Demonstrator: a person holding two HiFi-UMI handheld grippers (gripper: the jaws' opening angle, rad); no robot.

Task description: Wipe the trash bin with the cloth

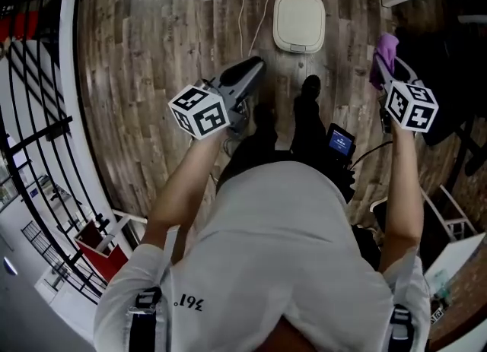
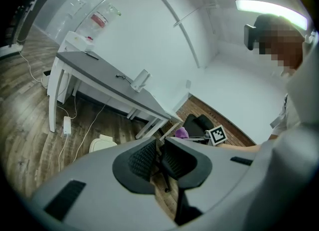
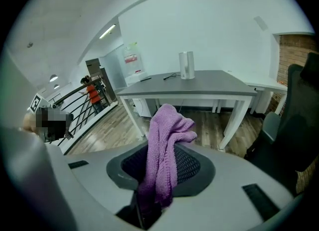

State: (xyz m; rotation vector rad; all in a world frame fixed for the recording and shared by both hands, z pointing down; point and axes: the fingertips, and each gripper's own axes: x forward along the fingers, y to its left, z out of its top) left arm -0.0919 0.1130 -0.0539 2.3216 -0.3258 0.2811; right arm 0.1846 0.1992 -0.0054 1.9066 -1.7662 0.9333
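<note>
Bin point(image 1: 299, 22) stood on the wooden floor point(image 1: 152, 54) ahead of the person's feet, lid down, well apart from both tongs. No wiping contact yet.

Left tongs point(image 2: 158, 150): jaws almost together, nothing between them.
Right tongs point(image 3: 162, 152): clamped on the purple cloth point(image 3: 167, 135). The jaws stood fairly wide around the bunched fabric. Most of the cloth stuck up loose beyond the pads.

Risks noted (judgement):
- Grip looked to be on a thick fold rather than a flat layer. Drag across the lid could pull the cloth out of the jaws, or roll it so bare jaw tips scraped the plastic.
- The loose upper part was bunched, not spread. Only a narrow strip might touch, leaving much of the lid unwiped.
- The bin looked light and sat on smooth boards. Sideways wiping force could slide or tip it, and nothing braced it. The left tongs, being nearly closed and empty, would need to open or press down to steady it.
- A white cable point(image 1: 245, 20) ran just beside the bin. A shifted bin or a low sweep could snag it.
- The bin was low, so a long downward reach was needed. Too hard a press might pop the lid or push it in.
</note>
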